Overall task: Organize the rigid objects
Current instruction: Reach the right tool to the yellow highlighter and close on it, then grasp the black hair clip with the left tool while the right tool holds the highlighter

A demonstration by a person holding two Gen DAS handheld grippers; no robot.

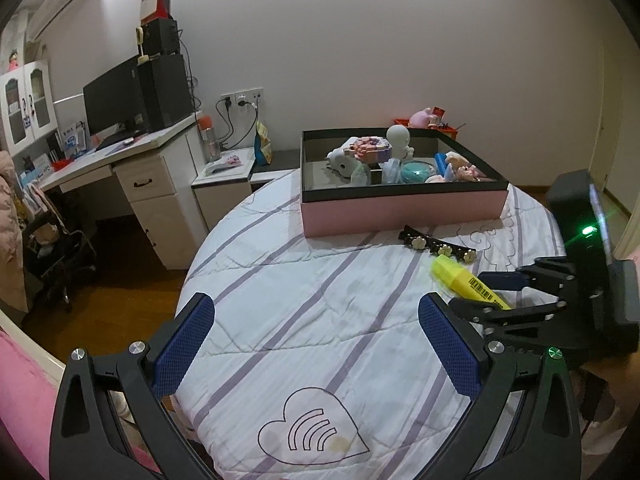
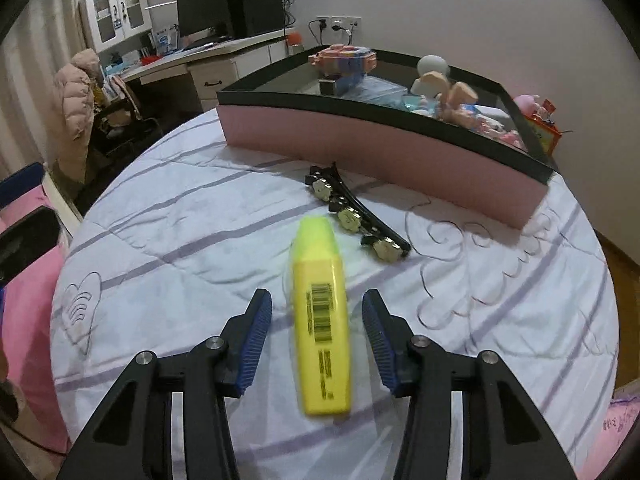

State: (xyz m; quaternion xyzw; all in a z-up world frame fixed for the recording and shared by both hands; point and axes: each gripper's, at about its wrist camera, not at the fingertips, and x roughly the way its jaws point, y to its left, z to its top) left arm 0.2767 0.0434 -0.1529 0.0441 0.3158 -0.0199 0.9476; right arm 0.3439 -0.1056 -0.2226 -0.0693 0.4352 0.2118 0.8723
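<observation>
Right wrist view: right gripper fingers straddle the yellow highlighter on the bed quilt, parted, not yet pinching, lined up for pickup. Hair clip at 1 o'clock, pink box beyond. Left gripper open, empty.

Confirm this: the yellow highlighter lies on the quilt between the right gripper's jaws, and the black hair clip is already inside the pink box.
Not quite. The hair clip is not in the pink box; the right wrist view shows it on the quilt, in front of the box. The yellow highlighter does lie between the right gripper jaws.
</observation>
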